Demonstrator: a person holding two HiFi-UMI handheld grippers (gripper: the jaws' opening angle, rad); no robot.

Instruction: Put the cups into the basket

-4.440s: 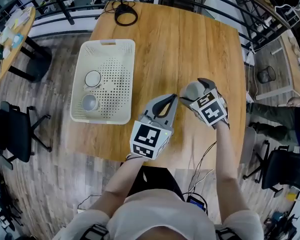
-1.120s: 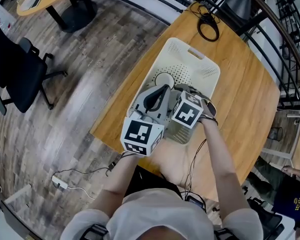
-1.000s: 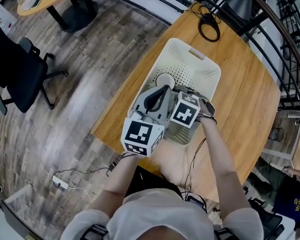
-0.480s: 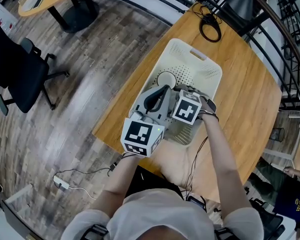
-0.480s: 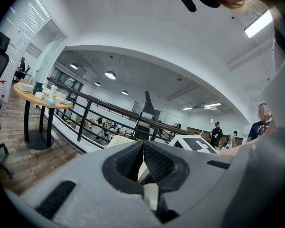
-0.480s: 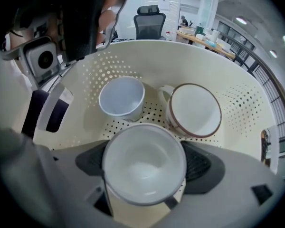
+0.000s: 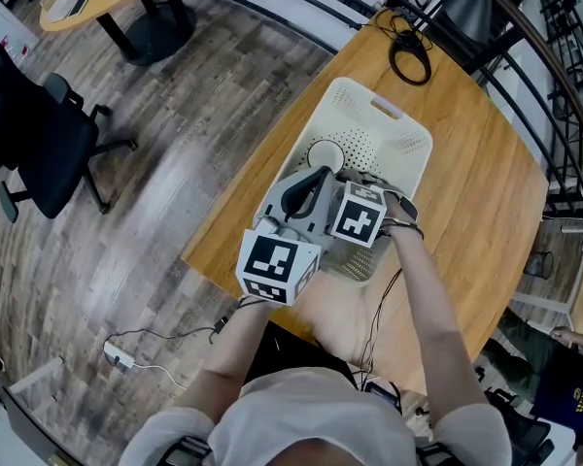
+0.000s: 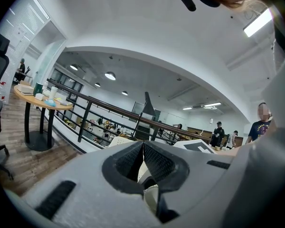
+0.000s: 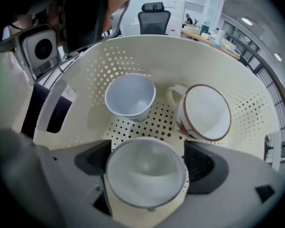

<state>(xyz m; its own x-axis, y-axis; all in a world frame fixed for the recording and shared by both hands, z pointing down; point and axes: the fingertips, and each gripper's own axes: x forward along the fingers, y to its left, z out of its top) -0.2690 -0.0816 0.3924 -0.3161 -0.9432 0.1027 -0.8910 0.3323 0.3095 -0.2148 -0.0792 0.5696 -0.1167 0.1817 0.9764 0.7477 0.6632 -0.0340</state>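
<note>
Right tongs point(image 9: 147, 171): clamped on grey cup point(image 9: 145, 182), inside basket point(image 9: 259, 106). Advised: set down upright, short of blue cup point(image 9: 129, 96) and red-rimmed cup point(image 9: 205, 112) ahead, then open. Left tongs point(image 8: 143, 158): together, empty.

**Cup carried from bare table into the basket**

Compared with 4.4 s ago, the right gripper point(image 7: 361, 184) is no longer over the bare table point(image 7: 486, 212) beside the basket point(image 7: 408, 129). It now reaches into the basket's near end, and the grey cup point(image 9: 145, 177) between its jaws is down within the walls, close to the two cups lying there. The left gripper point(image 7: 317, 175), jaws together, has crossed over with it and now hangs above the basket. The head view has swung, so the basket now lies slantwise, with floor filling the left.
</note>
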